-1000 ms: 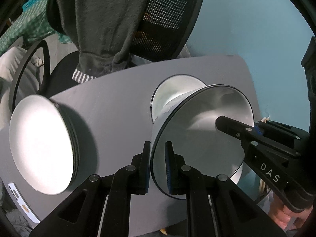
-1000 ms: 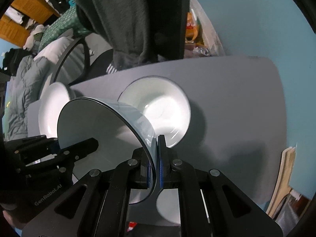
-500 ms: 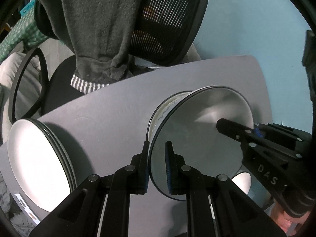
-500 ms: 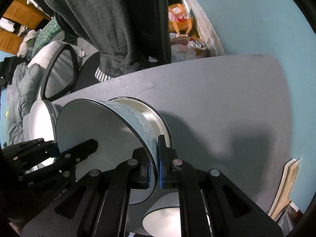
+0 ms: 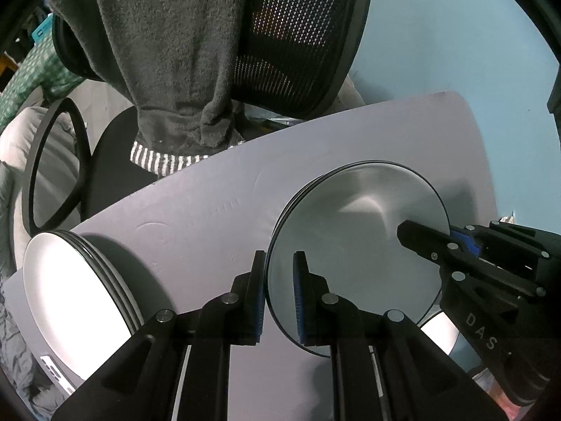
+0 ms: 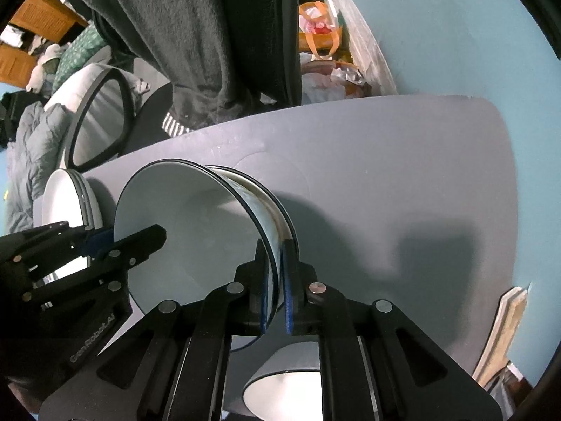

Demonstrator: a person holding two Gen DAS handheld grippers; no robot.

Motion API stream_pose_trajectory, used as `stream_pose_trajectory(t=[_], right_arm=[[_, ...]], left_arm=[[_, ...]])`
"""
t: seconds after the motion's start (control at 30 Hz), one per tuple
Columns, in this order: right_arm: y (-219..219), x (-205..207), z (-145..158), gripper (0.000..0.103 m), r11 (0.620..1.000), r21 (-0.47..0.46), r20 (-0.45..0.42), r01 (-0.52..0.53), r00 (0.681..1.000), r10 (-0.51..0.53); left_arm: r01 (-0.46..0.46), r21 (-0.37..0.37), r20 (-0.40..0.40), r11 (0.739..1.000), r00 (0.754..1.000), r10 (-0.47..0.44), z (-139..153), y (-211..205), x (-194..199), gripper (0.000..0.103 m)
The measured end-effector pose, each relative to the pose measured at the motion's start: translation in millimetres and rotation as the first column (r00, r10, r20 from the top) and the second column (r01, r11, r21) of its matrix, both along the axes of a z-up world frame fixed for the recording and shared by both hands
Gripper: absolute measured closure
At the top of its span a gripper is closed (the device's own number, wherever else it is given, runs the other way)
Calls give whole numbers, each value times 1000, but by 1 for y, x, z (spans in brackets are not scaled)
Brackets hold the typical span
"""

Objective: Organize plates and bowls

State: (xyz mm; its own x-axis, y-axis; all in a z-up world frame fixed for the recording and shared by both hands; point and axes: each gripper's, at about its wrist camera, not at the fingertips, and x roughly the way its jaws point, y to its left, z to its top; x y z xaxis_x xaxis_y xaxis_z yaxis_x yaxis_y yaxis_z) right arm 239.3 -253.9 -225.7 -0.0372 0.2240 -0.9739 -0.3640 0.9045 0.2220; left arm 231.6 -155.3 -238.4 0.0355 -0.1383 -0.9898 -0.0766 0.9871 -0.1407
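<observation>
A white bowl with a dark rim (image 5: pixel 357 238) (image 6: pixel 196 245) sits nested in a second bowl (image 5: pixel 305 189) (image 6: pixel 280 210) on the grey table (image 5: pixel 210 210) (image 6: pixel 385 175). My left gripper (image 5: pixel 278 270) is shut on the near rim of the upper bowl, pointing down. My right gripper (image 6: pixel 273 256) clamps the opposite rim; its jaws are opening, with the bowl wall still between the pads. Each gripper shows in the other's view, the right one (image 5: pixel 420 242) and the left one (image 6: pixel 140 238).
A stack of white plates (image 5: pixel 70 280) (image 6: pixel 66 196) stands at the table's left end. A smaller white bowl (image 6: pixel 287 382) (image 5: pixel 441 329) sits close under the grippers. An office chair draped in grey cloth (image 5: pixel 298 35) is behind the table. Papers (image 6: pixel 501 333) lean at the right.
Both grippers have come down with the bowl. It hung above and beside the bowl on the table before; now it rests inside it.
</observation>
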Motion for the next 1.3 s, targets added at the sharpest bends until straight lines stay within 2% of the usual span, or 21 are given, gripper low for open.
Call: stream_pose_trajectory(t=[0.2,0.4,0.73,0.9,0.97,1.07,1.3], right_arm=[[-1,0,1,92,1000,-6,-7,3,1000,-3],[0,-4,2,82,1000,3,-18,4,1000,-4],[-4,-8,12,72,999,-1,12,36,999,-36],[-10,-12,24,71,998,7,37,56,998,-57],[-12,-14,29,68,998,4,49,62,997,-62],[-17,-20,39,63,998,-1,82,69,994,-69],[-28,-41,67,57,996,-7,156,88,984,-86]], left_arm=[[2,-13,-5,1000,1000,-2,1,0,-2,89],[0,-16,6,1000,1000,0,1,-1,-6,79],[-8,-31,28,999,1000,9,12,3,-13,79],[-10,-38,58,999,998,12,26,5,-22,75],[-3,-39,73,999,997,6,34,5,-27,75],[9,-45,104,999,995,-4,47,7,-38,63],[50,-56,162,997,986,-40,71,10,-61,61]])
